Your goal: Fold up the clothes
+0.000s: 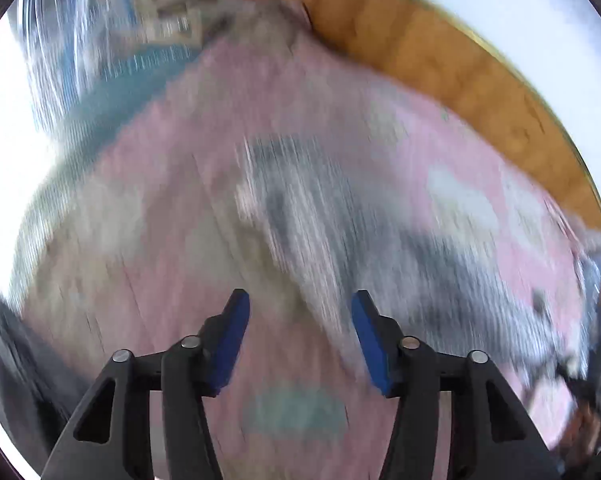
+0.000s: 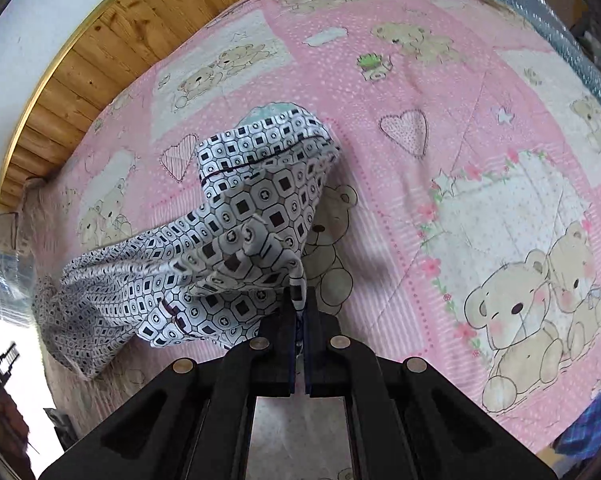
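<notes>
A white garment [image 2: 236, 232] with a black geometric print hangs crumpled over the pink teddy-bear bedspread [image 2: 440, 92]. My right gripper [image 2: 299, 300] is shut on one edge of this garment and lifts it, while its far end trails down to the left. In the left wrist view everything is motion-blurred. The garment [image 1: 340, 240] shows there as a grey-white streak across the pink bedspread [image 1: 172, 152]. My left gripper [image 1: 300, 304] stands open above the bedspread, its blue pads [image 1: 232, 340] wide apart with nothing between them.
A wooden headboard [image 2: 80, 68] with a brass rim runs along the bed's far side [image 1: 440, 60]. Bubble wrap [image 2: 560, 28] lies at the bed's right edge. The other gripper and a hand [image 2: 0, 380] show at the lower left.
</notes>
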`<action>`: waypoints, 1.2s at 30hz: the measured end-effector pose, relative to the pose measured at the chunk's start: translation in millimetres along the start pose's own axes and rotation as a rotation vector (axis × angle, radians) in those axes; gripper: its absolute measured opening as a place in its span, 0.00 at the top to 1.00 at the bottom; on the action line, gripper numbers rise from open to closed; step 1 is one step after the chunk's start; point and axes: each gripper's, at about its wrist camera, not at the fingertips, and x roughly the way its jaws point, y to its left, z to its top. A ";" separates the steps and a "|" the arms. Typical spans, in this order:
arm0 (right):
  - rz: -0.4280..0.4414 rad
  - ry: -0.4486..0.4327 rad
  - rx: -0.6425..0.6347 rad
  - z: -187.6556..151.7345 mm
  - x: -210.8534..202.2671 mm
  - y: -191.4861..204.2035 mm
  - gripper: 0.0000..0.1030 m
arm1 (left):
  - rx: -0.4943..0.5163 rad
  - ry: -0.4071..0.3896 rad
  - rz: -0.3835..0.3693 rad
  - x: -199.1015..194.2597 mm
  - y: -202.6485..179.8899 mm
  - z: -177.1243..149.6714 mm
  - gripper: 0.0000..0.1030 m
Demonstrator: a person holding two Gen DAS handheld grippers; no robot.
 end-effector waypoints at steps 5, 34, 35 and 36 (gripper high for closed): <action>-0.026 -0.031 -0.118 15.3 -8.7 35.9 0.99 | 0.086 0.188 0.009 99.0 -35.6 56.4 0.50; -0.055 -0.030 -0.210 20.7 -18.5 3.7 1.00 | -0.231 0.115 -0.030 46.4 88.3 -37.7 0.66; -0.041 -0.034 -0.220 18.9 -25.6 2.6 1.00 | -0.222 0.113 -0.029 47.2 89.0 -34.6 0.66; -0.039 -0.023 -0.242 14.9 -29.6 0.5 1.00 | -0.214 0.110 -0.029 48.0 89.6 -31.4 0.66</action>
